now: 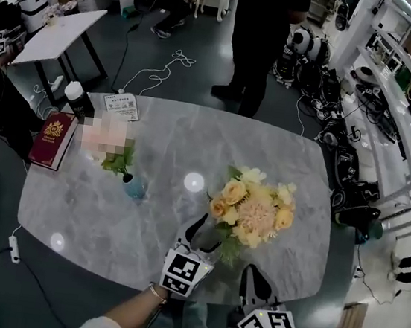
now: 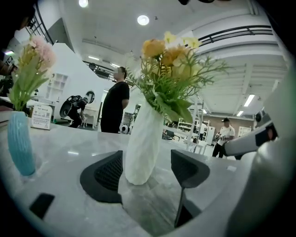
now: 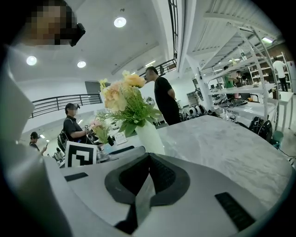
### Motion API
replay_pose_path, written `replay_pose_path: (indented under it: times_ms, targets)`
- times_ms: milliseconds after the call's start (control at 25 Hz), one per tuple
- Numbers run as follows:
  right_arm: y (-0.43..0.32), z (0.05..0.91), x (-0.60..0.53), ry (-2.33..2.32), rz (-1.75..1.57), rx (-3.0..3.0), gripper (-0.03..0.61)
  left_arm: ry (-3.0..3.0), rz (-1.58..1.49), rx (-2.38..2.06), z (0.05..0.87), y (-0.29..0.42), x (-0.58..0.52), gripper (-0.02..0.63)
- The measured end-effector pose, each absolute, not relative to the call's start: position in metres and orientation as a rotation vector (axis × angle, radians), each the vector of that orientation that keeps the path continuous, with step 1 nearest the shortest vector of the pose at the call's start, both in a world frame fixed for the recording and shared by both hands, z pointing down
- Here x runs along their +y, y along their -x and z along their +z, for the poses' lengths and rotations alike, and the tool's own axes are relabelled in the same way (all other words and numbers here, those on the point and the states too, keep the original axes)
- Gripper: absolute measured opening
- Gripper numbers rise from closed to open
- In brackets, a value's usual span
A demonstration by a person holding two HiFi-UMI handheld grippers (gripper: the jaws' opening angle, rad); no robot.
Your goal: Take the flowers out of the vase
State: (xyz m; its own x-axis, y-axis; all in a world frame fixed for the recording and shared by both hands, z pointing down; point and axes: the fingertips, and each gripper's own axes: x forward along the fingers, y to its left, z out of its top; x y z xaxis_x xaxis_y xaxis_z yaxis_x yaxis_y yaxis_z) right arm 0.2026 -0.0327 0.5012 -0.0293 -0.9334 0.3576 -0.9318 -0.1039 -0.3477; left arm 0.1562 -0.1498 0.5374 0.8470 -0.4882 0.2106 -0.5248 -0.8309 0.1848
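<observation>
White vase (image 2: 143, 148) stands on the marble table (image 2: 64, 152) between the wide-spread fingers of my left gripper (image 2: 147, 167); neither pad grips it. Yellow flowers (image 2: 172, 60) remain in its mouth. Right gripper (image 3: 147, 179): fingers pressed together, empty, vase ahead-left.

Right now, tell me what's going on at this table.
A person works two handheld grippers at a table. The left gripper is open with the white vase between its jaws, pads not touching it. The right gripper is shut and empty, held back at the table's near edge. The flowers are in the vase, not yet taken out.
</observation>
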Motion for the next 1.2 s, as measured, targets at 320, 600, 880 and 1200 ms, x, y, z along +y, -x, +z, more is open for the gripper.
replay_pose_path:
  times_ms: [320, 600, 880, 1200]
  targets:
    - [-0.195, 0.511, -0.044, 2.148, -0.805, 2.140, 0.005, -2.839, 0.163, -0.744, 0.544, -0.182, -0.183, 0.344]
    - [-0.199, 0.512, -0.047, 2.132, -0.809, 2.129, 0.005, -2.854, 0.193, -0.650, 0.550, -0.195, -0.179, 0.342]
    - [-0.197, 0.515, -0.056, 2.143, -0.779, 2.160, 0.005, -2.874, 0.199, -0.649, 0.553, -0.195, -0.182, 0.334]
    - [-0.201, 0.515, -0.062, 2.137, -0.772, 2.162, 0.005, -2.888, 0.194, -0.647, 0.553, -0.196, -0.183, 0.314]
